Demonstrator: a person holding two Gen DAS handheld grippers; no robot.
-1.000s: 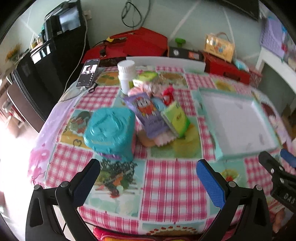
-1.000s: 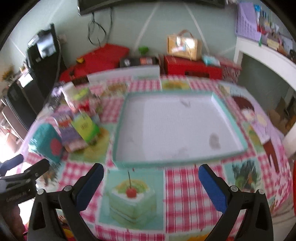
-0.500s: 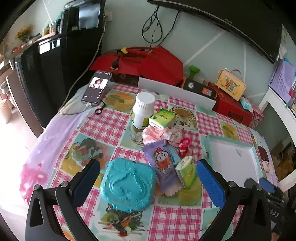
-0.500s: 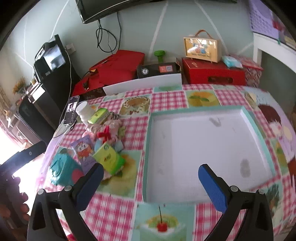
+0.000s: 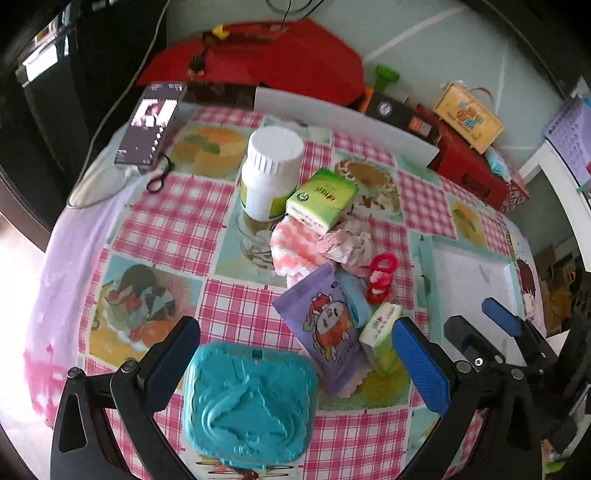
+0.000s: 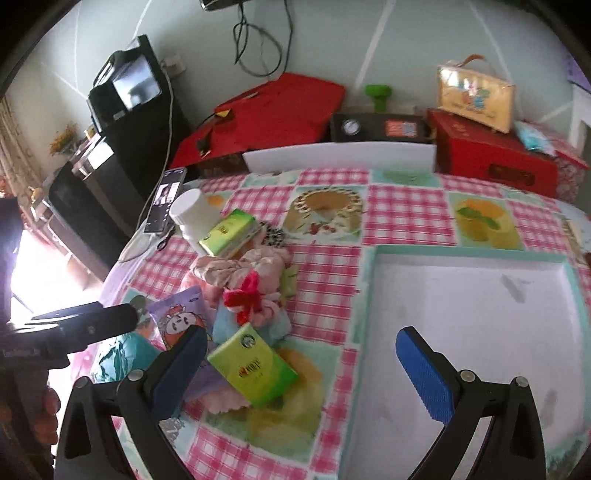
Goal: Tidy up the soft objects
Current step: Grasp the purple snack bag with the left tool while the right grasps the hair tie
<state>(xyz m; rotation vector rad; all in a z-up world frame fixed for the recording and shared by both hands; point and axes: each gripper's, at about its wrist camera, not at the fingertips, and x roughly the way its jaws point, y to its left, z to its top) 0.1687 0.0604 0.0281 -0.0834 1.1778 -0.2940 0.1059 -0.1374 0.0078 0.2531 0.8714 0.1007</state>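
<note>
Over the checkered tablecloth (image 5: pixel 236 314), left gripper (image 5: pixel 295 354) spread wide above teal box (image 5: pixel 251 406), right gripper (image 6: pixel 301 365) gaping empty beside white tray (image 6: pixel 461 314), tissue packs and scrunchies piled between.

I read this as a home living room: table under a checked cake-print tablecloth (image 6: pixel 406 210), red gift boxes (image 6: pixel 495 155) past its far edge, wall-mounted TV (image 6: pixel 218 3) with dangling cables (image 6: pixel 258 44).
</note>
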